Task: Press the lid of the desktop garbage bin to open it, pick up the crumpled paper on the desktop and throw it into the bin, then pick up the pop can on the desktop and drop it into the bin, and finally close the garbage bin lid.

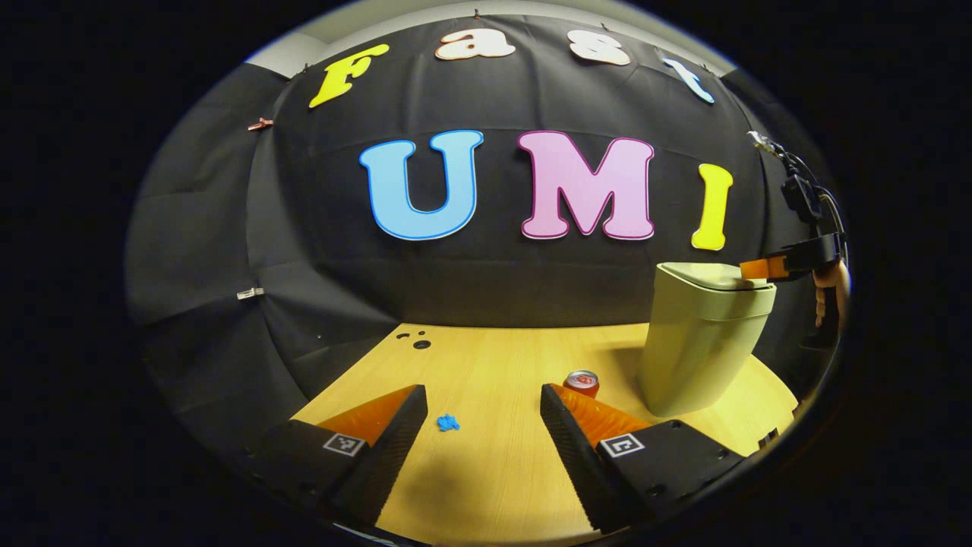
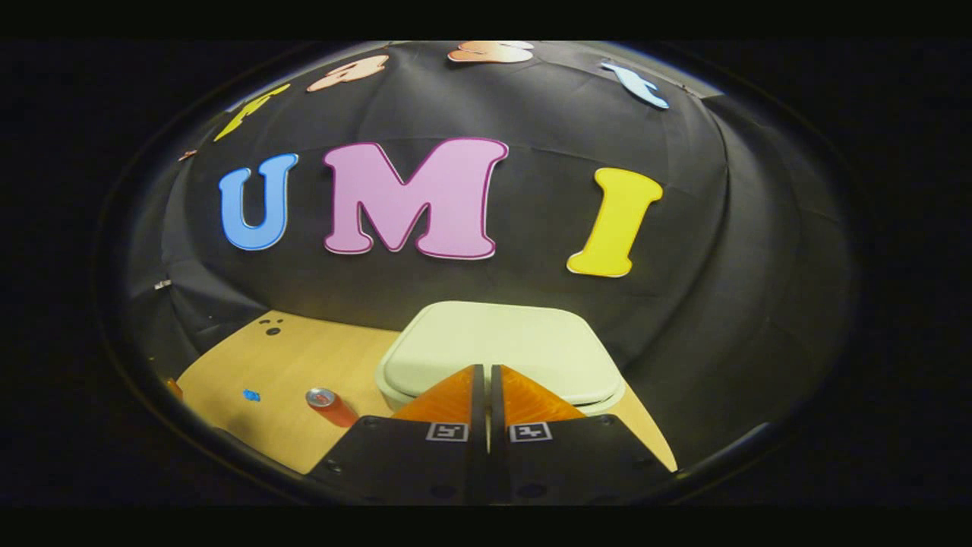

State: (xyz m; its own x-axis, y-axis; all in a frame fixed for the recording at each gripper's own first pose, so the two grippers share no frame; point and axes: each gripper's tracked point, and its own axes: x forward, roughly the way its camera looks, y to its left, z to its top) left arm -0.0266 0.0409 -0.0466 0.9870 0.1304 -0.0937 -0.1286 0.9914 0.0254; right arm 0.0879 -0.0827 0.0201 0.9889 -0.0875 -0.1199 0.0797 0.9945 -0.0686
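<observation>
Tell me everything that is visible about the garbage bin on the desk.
The garbage bin is pale green, plastic-looking, with a tall body narrowing toward its base and a flat, rounded-corner lid that is still closed. It stands upright on the wooden desktop, near its right side. The pop can stands apart beside it. The right gripper, fingers together, is at the lid's near edge.

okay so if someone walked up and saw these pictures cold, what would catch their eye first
Likely the pale green bin, standing at the right of the wooden table with its lid down. The right gripper, fingers together, sits over the lid's near edge. The left gripper hangs open above the table, with a small blue crumpled paper between its fingers and a red can beside the bin.
</observation>
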